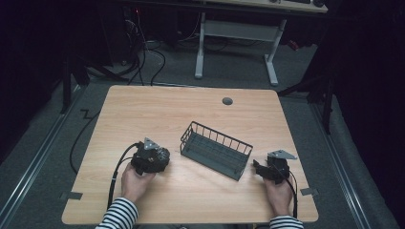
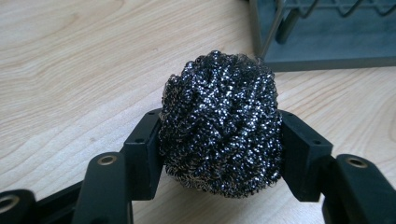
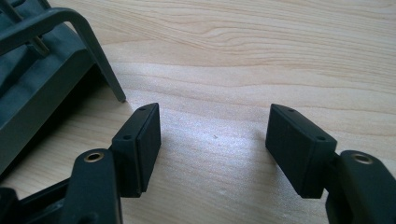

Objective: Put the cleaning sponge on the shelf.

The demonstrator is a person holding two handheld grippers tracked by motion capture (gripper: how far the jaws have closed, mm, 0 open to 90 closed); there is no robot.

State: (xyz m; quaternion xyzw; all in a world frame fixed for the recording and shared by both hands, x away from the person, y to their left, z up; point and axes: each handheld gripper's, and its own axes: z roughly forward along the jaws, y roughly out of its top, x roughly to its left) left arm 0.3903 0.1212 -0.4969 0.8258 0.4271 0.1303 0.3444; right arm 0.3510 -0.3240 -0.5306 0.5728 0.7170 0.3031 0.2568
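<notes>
A dark steel wool scrubber (image 2: 220,126) sits between the two black jaws of my left gripper (image 2: 219,140), which is shut on it just above the wooden table (image 1: 143,109). From above, the left gripper (image 1: 160,157) and the scrubber (image 1: 163,155) lie left of a dark grey wire basket (image 1: 216,149). The basket's corner (image 2: 322,32) is ahead and to the right in the left gripper view. My right gripper (image 1: 257,168) rests right of the basket, its jaws open with bare table between them (image 3: 212,140). The basket's edge (image 3: 42,70) lies to its left.
A round grey grommet (image 1: 227,100) sits in the table near the far edge. Cables trail from both grippers toward the person's hands. Beyond the table, a white desk frame (image 1: 236,43) and floor cables (image 1: 143,52) stand on the grey carpet.
</notes>
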